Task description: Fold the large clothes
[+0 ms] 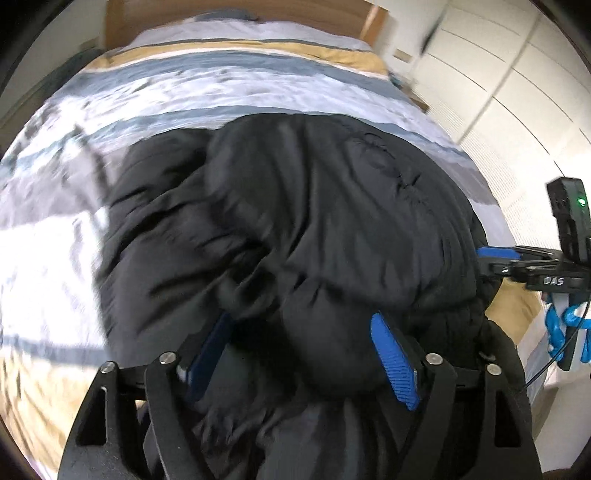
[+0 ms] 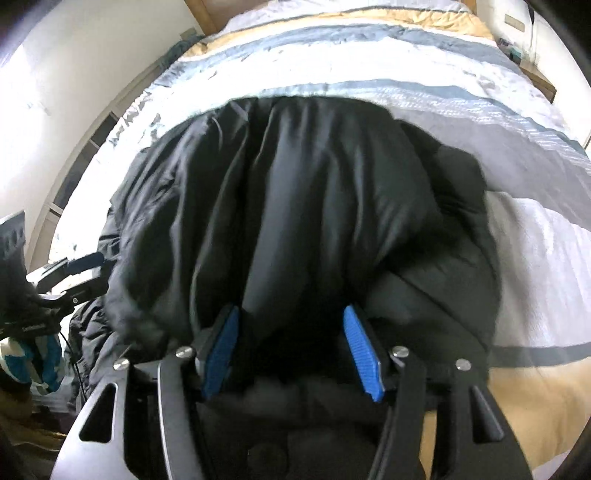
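**Left wrist view: jacket bunched fwd of both grippers, on the bed**

Black puffy jacket (image 1: 295, 229) lies on the striped duvet (image 1: 184, 92) of the bed, heaped directly ahead of and under both grippers. Long axis hard to call since it's crumpled; bulk runs roughly away from the cams toward the headboard (image 1: 122, 22).

L gripper (image 1: 299, 354): blue pads spread wide w/ a thick roll of jacket fabric between them. Whether they're actually clamping it, cannot tell.

R gripper (image 2: 291, 350): same story in right wrist view, pads apart around a fat fold of jacket (image 2: 295, 206); clamped or just straddling, cannot tell.

Both at the near edge, side by side, so equally near. R gripper (image 1: 495, 258) shows at the jacket's right flank in left wrist view.

Judgement: next move likely carries the near edge fwd over the far part. Nothing solid in the way: wardrobe (image 1: 498, 92) well off to the right. Risk: puffy fabric slipping, fold springing back.
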